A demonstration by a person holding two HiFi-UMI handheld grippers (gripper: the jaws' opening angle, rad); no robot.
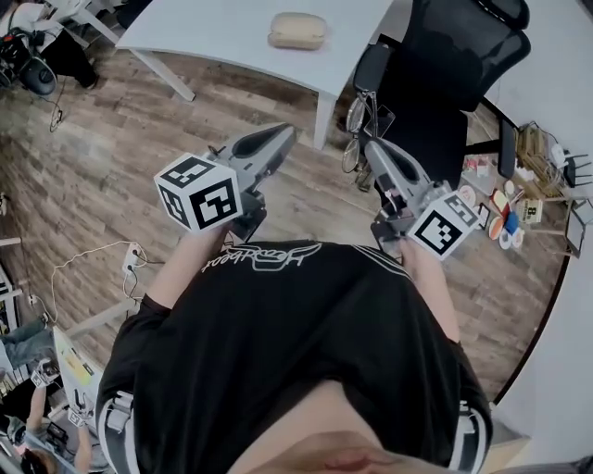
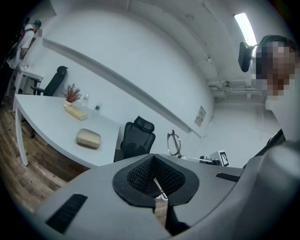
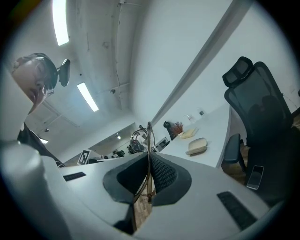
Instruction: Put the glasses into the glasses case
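— Checking right gripper (image 3: 149, 164): what is in it?
— Jaws pinch one temple arm of the glasses (image 3: 140, 136); lenses stand beyond the tips.
— Left gripper (image 2: 155, 180)?
— Jaws pressed together, nothing between them.
— Glasses case (image 1: 296, 31)?
— Beige, closed, on the white desk (image 1: 213, 28), well apart from both grippers. Black office chair (image 1: 445, 74) beside the desk.

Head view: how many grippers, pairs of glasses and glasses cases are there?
Grippers: 2 (left gripper, right gripper)
Glasses: 1
Case: 1
Total: 4
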